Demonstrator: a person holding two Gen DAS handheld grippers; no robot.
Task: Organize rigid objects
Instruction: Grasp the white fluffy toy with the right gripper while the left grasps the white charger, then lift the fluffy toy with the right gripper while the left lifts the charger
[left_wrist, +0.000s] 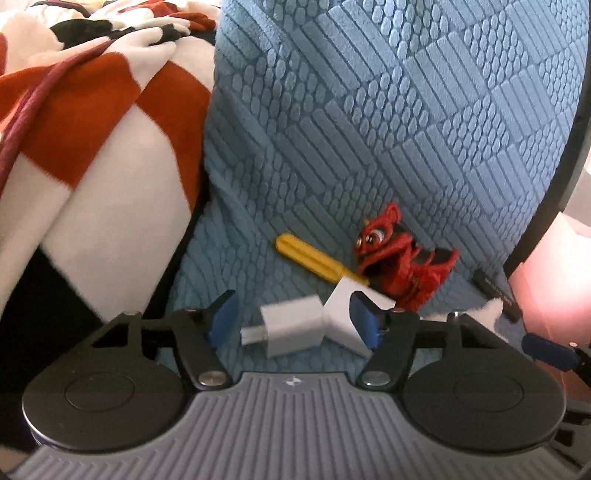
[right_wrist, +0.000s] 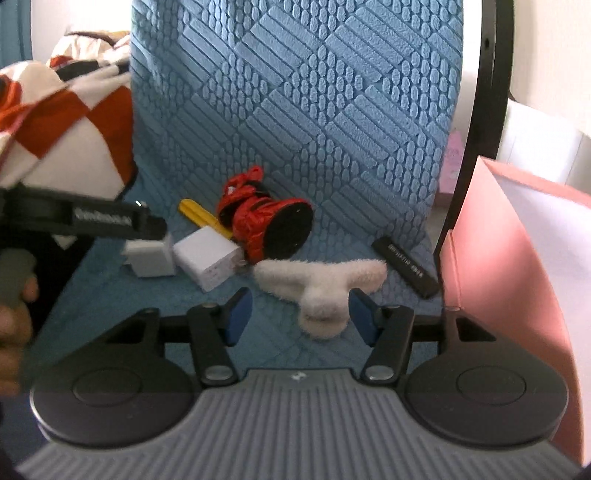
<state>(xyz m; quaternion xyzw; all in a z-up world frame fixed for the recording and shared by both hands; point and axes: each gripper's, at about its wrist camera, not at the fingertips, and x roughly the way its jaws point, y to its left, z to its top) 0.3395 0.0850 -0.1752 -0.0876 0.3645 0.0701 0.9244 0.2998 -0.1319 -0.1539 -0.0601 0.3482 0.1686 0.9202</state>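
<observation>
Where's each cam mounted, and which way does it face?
Left wrist: on the left tongs, looking forward and down at two white chargers on the blue textured cover; only its own tongs show.
Right wrist: on the right tongs, facing the fluffy white piece; a hand shows at left.
Shared: chargers, red toy, yellow tool, black stick.

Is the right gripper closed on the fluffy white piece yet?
No: in the right wrist view the right gripper straddles the fluffy white piece, with visible gaps between its blue pads and the piece.
</observation>
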